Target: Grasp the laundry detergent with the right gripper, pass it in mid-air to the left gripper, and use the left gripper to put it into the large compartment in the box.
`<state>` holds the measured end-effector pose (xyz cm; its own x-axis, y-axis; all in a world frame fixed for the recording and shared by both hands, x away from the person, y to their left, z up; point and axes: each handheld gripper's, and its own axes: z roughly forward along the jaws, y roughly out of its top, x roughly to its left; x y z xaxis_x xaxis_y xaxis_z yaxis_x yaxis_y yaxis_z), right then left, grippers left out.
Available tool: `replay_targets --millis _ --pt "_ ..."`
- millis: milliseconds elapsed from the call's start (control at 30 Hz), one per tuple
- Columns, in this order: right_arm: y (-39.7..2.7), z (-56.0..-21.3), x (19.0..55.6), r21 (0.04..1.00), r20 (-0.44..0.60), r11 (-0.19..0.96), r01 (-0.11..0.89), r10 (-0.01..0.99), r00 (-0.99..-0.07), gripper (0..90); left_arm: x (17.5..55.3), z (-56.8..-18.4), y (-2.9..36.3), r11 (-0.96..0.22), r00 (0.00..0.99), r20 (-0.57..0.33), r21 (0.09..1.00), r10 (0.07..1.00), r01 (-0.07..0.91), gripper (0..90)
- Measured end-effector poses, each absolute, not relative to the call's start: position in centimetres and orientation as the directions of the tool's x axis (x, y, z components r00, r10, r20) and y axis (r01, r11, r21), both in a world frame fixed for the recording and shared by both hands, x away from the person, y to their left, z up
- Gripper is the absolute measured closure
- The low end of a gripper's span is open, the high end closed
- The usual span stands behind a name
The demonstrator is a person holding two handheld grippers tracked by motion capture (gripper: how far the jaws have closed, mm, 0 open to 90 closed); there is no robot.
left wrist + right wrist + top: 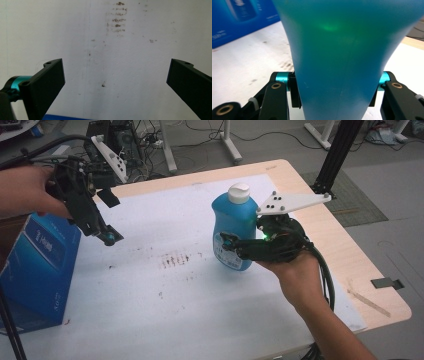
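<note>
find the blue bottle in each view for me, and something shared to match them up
High view: the blue bottle stands upright right of centre on the white mat, clamped by the right gripper.
Left gripper view: stained mat between open jaws, no bottle here.
Right gripper view: the bottle looms close, centre, between the jaws.
Shared landmark: the blue box, top left in the right gripper view.
</note>
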<state>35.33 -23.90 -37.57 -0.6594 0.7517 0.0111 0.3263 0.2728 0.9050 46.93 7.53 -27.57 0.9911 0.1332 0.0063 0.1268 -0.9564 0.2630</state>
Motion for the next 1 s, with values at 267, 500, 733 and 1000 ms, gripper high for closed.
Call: replay_targets --millis 267,500,733,1000 --pt "-23.7 -36.6 35.4 0.901 0.001 0.344 0.265 0.608 -0.794 47.0 44.4 -26.1 6.2 -0.959 0.999 0.015 0.280 0.051 0.045 1.7" --pt "-23.4 -36.2 35.3 0.904 0.011 0.372 0.213 0.477 -0.879 46.9 42.3 -25.0 4.6 -0.958 1.000 0.016 0.287 -0.017 -0.021 1.7" --pt "-22.5 -35.0 35.4 0.905 -0.005 0.398 0.152 0.367 -0.930 47.0 41.1 -24.3 3.5 -0.959 0.999 0.001 0.280 -0.045 -0.043 1.7" --pt "-21.4 -34.2 35.9 0.892 -0.011 0.438 0.110 0.266 -0.964 47.0 40.3 -23.3 3.0 -0.959 0.999 -0.006 0.281 -0.046 -0.042 1.7"
